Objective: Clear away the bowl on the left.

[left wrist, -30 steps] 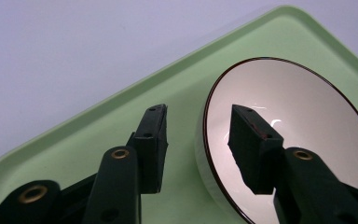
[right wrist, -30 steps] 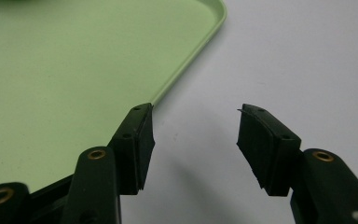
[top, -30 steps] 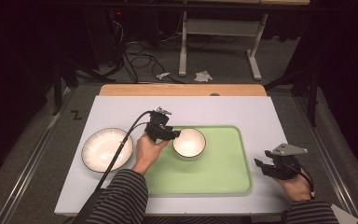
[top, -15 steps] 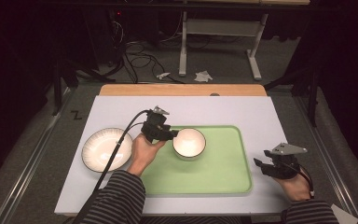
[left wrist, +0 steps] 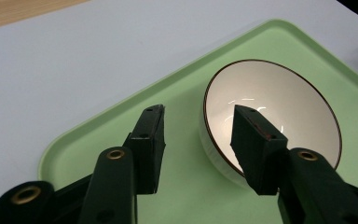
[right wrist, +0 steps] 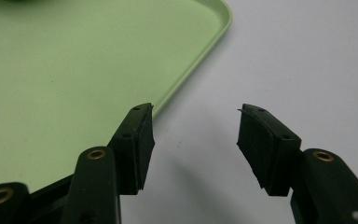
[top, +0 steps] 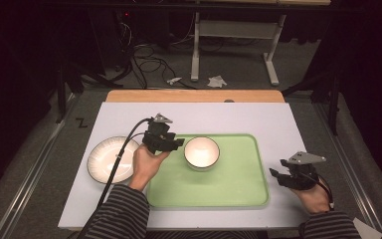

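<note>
A white bowl (top: 202, 152) with a dark rim stands upright on the left part of a green tray (top: 229, 186). My left gripper (top: 179, 143) is at the bowl's left side and open. In the left gripper view its jaws straddle the bowl's near rim, one over the bowl (left wrist: 284, 107) and one over the tray (left wrist: 186, 186), without closing on it. My right gripper (top: 277, 177) rests open just off the tray's right edge. Its jaws (right wrist: 195, 109) are spread over the white table, beside the tray's corner (right wrist: 74, 60).
A white plate (top: 110, 159) with a dark rim lies on the white table top (top: 229, 119), left of the tray and under the left gripper's cable. A wooden strip (top: 194, 95) runs along the table's far edge. Beyond it the floor holds cables and a desk frame.
The left gripper has drawn back a little to the left from the bowl. The bowl and the right gripper have stayed put.
</note>
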Motion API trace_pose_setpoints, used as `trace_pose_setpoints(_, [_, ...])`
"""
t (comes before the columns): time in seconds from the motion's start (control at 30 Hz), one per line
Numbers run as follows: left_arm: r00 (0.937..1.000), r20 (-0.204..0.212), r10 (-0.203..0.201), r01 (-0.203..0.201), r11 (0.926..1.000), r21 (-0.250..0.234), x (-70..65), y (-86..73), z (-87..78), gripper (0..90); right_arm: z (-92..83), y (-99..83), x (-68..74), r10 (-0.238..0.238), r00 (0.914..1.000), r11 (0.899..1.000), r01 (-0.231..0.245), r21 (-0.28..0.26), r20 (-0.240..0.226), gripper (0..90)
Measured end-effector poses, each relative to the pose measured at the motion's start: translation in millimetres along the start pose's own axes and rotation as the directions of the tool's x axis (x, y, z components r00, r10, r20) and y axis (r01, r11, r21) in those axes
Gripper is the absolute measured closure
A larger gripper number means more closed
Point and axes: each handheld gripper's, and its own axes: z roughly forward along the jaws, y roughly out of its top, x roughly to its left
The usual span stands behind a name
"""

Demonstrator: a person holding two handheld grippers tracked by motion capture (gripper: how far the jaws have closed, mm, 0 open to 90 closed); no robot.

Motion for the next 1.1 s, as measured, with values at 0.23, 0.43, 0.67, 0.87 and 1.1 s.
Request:
trace_pose_setpoints(0.23, [1.0000, -0.004, -0.002, 0.002, 0.9999, -0.016, 2.2, -5.3, -11.8, 53.9, 0.6, 0.4, -0.3, -0.003, 1.0000, 1.000, 0.003, 0.004, -0.003, 46.9])
trace_pose_setpoints(0.43, [0.9999, -0.011, -0.003, 0.003, 0.9998, -0.022, 3.3, -10.8, -20.5, 53.5, 1.2, 0.5, -0.4, -0.006, 1.0000, 1.000, 0.006, 0.006, -0.001, 46.9])
trace_pose_setpoints(0.67, [0.9998, -0.012, -0.012, 0.012, 0.9995, -0.030, 5.6, -17.3, -29.7, 53.1, 1.4, 0.6, -0.5, -0.005, 1.0000, 1.000, 0.005, 0.007, -0.003, 46.8])
trace_pose_setpoints(0.87, [0.9995, -0.021, -0.025, 0.025, 0.9988, -0.041, 6.4, -23.9, -36.9, 52.7, 1.2, 0.7, -0.3, 0.005, 1.0000, 1.000, -0.005, 0.009, -0.004, 46.8])
trace_pose_setpoints(1.1, [0.9995, -0.026, -0.018, 0.017, 0.9992, -0.035, 6.3, -30.6, -44.8, 52.5, 1.1, 1.2, -0.1, -0.001, 1.0000, 1.000, 0.001, 0.008, -0.006, 46.7])
